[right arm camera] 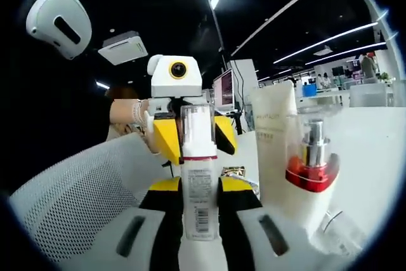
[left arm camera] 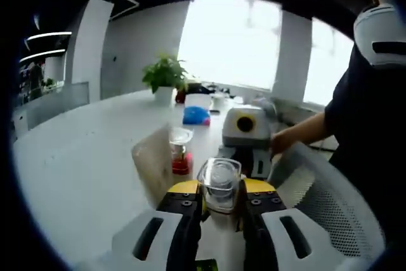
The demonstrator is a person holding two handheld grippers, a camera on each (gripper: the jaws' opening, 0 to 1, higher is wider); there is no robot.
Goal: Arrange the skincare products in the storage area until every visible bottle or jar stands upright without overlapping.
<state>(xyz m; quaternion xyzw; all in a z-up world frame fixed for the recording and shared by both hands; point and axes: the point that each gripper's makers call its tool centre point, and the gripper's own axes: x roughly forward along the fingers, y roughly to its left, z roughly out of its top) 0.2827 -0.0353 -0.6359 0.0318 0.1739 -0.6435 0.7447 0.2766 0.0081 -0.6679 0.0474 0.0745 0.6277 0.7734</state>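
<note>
A white bottle [right arm camera: 198,188] with a printed label and a clear cap [right arm camera: 195,125] stands between the jaws of my right gripper [right arm camera: 198,185], which is shut on its body. My left gripper [right arm camera: 194,136] faces it, with its yellow jaws closed on the cap. In the left gripper view that cap [left arm camera: 220,182] sits between the jaws of my left gripper [left arm camera: 220,190], and the right gripper [left arm camera: 247,150] is just behind, held by a hand. A red pump bottle [right arm camera: 311,163] [left arm camera: 181,153] under a clear cover stands upright beside a white tube [right arm camera: 274,134].
A white mesh basket [left arm camera: 317,198] [right arm camera: 70,195] lies next to the grippers on the white table [left arm camera: 82,157]. A potted plant [left arm camera: 165,79], a blue object [left arm camera: 195,115] and small items sit at the far edge. A person [left arm camera: 365,106] stands close by.
</note>
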